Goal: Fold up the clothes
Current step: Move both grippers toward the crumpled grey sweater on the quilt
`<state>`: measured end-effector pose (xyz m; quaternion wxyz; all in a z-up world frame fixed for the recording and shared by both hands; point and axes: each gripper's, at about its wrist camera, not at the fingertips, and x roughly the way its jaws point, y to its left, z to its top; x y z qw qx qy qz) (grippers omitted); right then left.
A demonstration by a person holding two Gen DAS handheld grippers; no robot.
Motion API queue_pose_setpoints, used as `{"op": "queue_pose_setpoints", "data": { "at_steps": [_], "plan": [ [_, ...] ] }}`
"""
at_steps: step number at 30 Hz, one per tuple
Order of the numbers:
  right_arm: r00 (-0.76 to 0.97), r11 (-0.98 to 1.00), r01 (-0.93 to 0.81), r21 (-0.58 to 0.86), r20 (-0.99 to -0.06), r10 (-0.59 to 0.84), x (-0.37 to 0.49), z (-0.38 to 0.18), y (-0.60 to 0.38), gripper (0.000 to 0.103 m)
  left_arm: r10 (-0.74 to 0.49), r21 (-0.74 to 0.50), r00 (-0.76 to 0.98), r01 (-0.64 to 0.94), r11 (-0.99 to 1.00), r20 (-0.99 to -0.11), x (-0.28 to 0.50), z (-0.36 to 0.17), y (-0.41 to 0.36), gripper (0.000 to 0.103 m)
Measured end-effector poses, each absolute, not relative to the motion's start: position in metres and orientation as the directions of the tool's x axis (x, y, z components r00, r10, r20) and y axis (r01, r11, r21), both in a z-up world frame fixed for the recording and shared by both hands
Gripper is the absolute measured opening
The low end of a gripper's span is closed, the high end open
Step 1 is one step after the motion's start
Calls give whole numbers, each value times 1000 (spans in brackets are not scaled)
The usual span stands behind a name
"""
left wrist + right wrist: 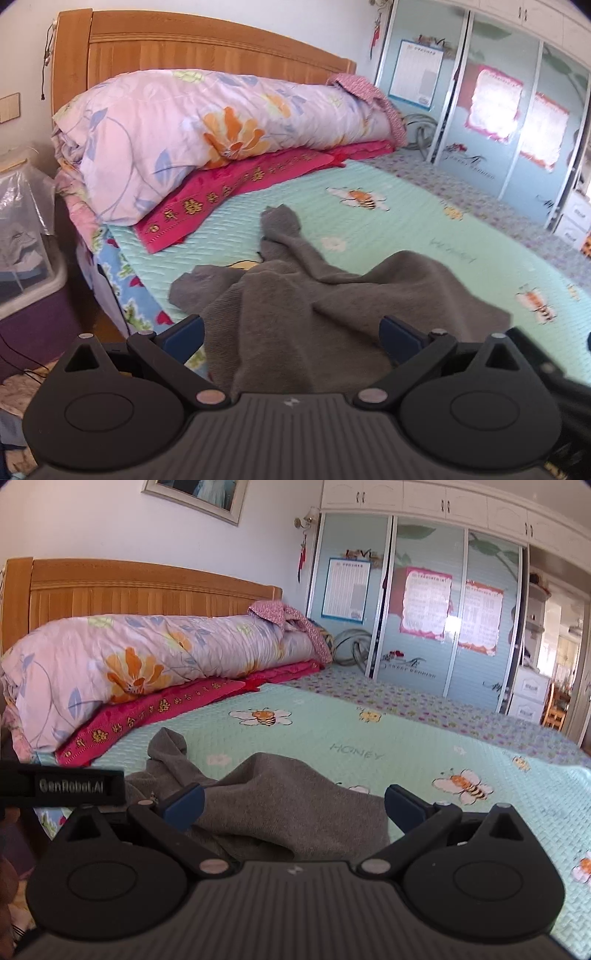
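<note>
Grey knit, soft and limp: the garment lies crumpled near the edge of my bed. My left hand-held gripper and right hand-held gripper hover over it, jaws wide, holding nothing. It looks light and floppy; I'd pinch a hem or sleeve end.

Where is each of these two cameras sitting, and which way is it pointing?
Left wrist view: rides on the left gripper, looking along its open blue fingers over the crumpled grey garment toward the headboard.
Right wrist view: rides on the right gripper, fingers open, same direction; the other gripper's black body shows at left.
Both share the garment, green bee bedspread, floral quilt and wardrobe doors.
</note>
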<state>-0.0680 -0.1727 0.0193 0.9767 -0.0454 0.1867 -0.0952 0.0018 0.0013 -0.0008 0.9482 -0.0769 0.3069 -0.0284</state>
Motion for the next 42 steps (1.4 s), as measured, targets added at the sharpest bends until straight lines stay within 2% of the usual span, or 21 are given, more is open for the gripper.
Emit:
{"op": "queue_pose_setpoints", "data": {
  "at_steps": [10,18,22,26,31,42],
  "plan": [
    [884,978,189,-89,-418,-208,-25,7,-179,103,-87,-146,789,-4,989,-608,33,-15,22,103],
    [885,979,203,-14,-425,-190,-1,-20,-206,103,27,-13,734,-50,999,-679,82,-27,-2,103],
    [875,981,194,22,-456,-163,6,-17,-216,103,65,36,689,-57,998,-722,94,-24,-12,102],
    [892,983,183,19,-423,-158,-8,5,-226,103,64,38,694,-53,998,-717,88,-11,-20,102],
    [909,971,237,6,-353,-220,-42,18,-220,103,29,18,738,-24,1000,-675,60,6,-22,101],
    [931,974,226,-8,-294,-218,-102,48,-191,103,-24,-38,779,0,999,-627,12,47,-10,102]
  ]
}}
